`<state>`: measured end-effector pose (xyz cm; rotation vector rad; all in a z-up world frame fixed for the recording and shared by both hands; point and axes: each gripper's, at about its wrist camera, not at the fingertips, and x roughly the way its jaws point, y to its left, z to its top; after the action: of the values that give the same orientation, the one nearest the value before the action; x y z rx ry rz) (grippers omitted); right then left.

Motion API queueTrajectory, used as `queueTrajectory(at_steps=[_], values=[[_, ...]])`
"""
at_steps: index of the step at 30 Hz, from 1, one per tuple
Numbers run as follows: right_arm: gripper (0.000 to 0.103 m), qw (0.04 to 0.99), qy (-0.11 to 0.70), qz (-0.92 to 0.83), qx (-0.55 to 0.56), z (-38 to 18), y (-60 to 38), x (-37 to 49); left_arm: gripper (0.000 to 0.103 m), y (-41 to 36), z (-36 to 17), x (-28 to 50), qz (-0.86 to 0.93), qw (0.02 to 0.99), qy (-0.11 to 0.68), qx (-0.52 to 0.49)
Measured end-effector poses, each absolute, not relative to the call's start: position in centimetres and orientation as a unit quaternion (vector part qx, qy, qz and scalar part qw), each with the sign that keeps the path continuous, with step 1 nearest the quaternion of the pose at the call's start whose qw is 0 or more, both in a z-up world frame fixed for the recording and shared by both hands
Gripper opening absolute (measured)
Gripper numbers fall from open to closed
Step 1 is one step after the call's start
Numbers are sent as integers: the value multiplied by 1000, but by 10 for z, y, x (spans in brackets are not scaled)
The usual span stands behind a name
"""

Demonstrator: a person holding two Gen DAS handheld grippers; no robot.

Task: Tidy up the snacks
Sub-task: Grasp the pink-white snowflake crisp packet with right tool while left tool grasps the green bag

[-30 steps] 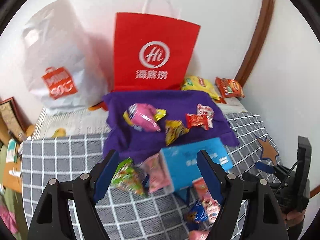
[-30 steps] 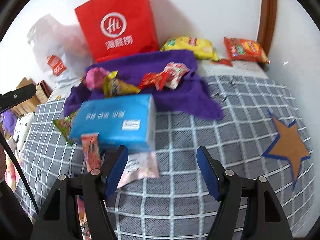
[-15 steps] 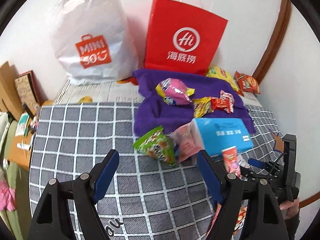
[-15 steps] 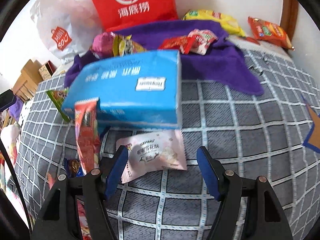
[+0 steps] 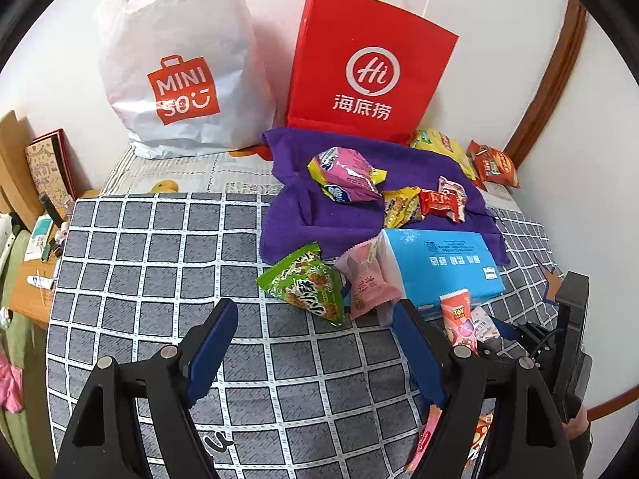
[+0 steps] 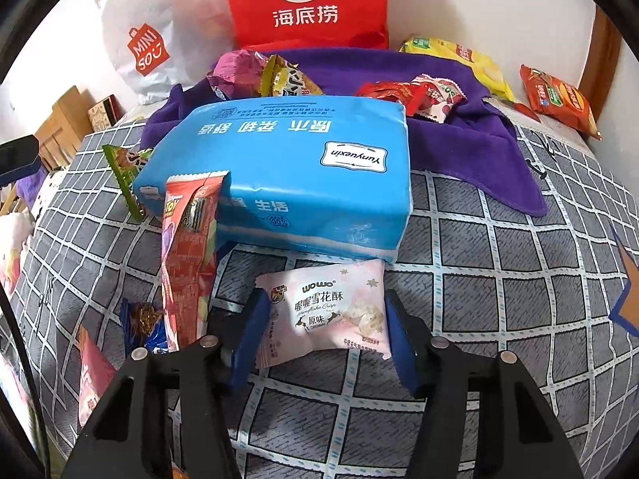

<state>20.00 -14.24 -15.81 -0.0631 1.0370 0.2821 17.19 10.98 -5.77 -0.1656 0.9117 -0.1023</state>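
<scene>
In the right wrist view a pale pink snowflake-pastry packet (image 6: 323, 311) lies flat on the grey checked blanket (image 6: 499, 263). My right gripper (image 6: 325, 319) is down around it; its jaws are closing and the blue pads reach the packet's two side edges without squeezing it. A big blue tissue pack (image 6: 287, 167) sits just behind, with a tall red snack wrapper (image 6: 191, 247) leaning on it. My left gripper (image 5: 315, 343) hangs open over bare blanket, with a green snack packet (image 5: 305, 289) and a pink one (image 5: 367, 283) just beyond its tips.
A purple towel (image 5: 319, 219) behind the tissue pack carries several small snacks. A red paper bag (image 5: 371, 68) and a white plastic bag (image 5: 175, 72) stand against the wall. Yellow and orange chip bags (image 6: 559, 99) lie at the back right. A wooden ledge (image 5: 24, 279) borders the left.
My right gripper has sunk toward the blanket onto the pale pink packet and its jaws have narrowed around it. My left gripper shifted leftward early on, then stayed put, still open.
</scene>
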Motion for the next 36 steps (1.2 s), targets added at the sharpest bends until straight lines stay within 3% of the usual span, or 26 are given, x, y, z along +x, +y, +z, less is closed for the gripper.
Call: queueTrajectory(at_steps=[3, 10, 14, 20, 23, 26, 36], values=[[41, 865, 484, 127, -22, -152, -149, 197, 79, 109, -57, 171, -58, 895, 436, -77], [38, 861, 491, 131, 2, -149, -159, 197, 79, 105, -60, 180, -65, 892, 441, -76], [51, 853, 503, 139, 0, -153, -156, 198, 79, 104, -63, 180, -63, 890, 443, -85], [59, 852, 503, 146, -10, -158, -150, 200, 79, 104, -65, 182, -58, 889, 446, -86], [43, 860, 489, 144, -7, -155, -152, 198, 79, 105, -66, 182, -56, 888, 448, -88], [36, 863, 482, 151, -1, -151, -157, 196, 79, 105, -67, 182, -54, 888, 449, -86], [36, 846, 513, 146, 16, -144, -186, 172, 79, 111, -67, 179, -50, 888, 448, -95]])
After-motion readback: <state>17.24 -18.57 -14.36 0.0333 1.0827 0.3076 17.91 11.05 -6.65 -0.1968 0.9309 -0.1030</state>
